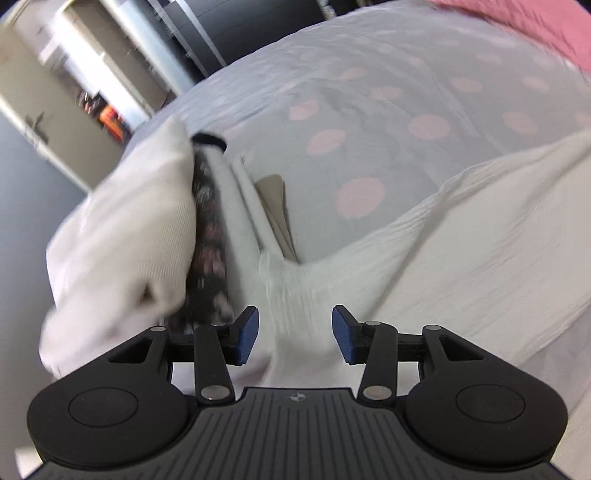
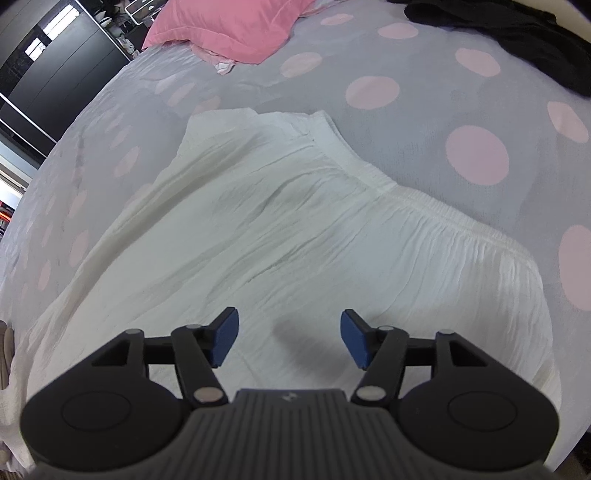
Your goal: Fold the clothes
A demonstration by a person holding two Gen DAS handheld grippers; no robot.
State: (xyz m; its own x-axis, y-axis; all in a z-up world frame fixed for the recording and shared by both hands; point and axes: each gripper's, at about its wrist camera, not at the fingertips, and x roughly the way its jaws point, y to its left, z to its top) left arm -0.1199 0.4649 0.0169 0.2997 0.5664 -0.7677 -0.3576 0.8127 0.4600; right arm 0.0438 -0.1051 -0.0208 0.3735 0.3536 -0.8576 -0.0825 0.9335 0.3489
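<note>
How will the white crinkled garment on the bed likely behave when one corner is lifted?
The white garment is probably floppy: it lies flat with soft wrinkles. Its thin, crinkled fabric suggests it is light. The gathered waistband may bunch rather than hold shape.

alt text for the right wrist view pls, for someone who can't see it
A white crinkled garment with an elastic waistband lies spread flat on a grey bedspread with pink dots. The open right tool hovers over its near edge, holding nothing. A pink pillow and dark clothing lie at the far side.
</note>
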